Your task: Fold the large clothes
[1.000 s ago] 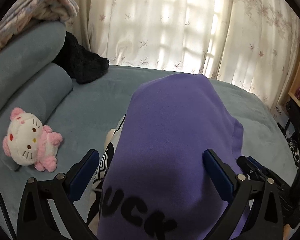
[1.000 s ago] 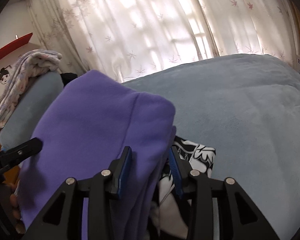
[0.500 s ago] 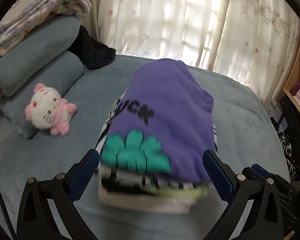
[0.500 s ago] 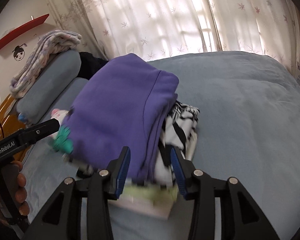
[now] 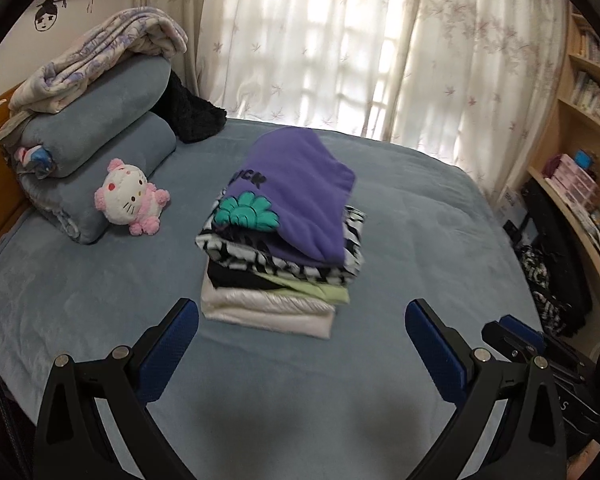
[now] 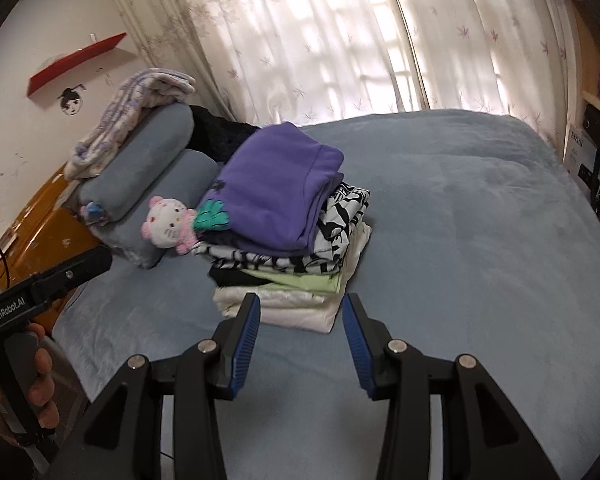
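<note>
A folded purple sweater [image 5: 300, 196] with a green print tops a stack of folded clothes on the grey-blue bed [image 5: 420, 240]. Under it lie a black-and-white patterned garment [image 5: 340, 268], a light green one [image 5: 324, 290] and a white one [image 5: 268, 312]. In the left wrist view my left gripper [image 5: 302, 308] stands wide open in front of the stack, touching nothing. My right gripper [image 6: 301, 300] is open too, narrower, just short of the white garment, nothing between its pads. The purple sweater [image 6: 276, 196] rests free in the right wrist view.
A pink-and-white plush toy [image 5: 128, 200] sits left of the stack against rolled grey-blue pillows [image 5: 100, 120] topped by a patterned blanket [image 5: 100, 52]. A black garment [image 5: 196, 116] lies behind. Curtains [image 5: 340, 48] close the far side; shelves [image 5: 580, 120] stand right. A hand [image 6: 40, 380] holds the left gripper.
Both grippers have drawn back and up from the stack. The purple fabric that stood between the right jaws a second ago is out of them, and the sweater rests on the stack.
</note>
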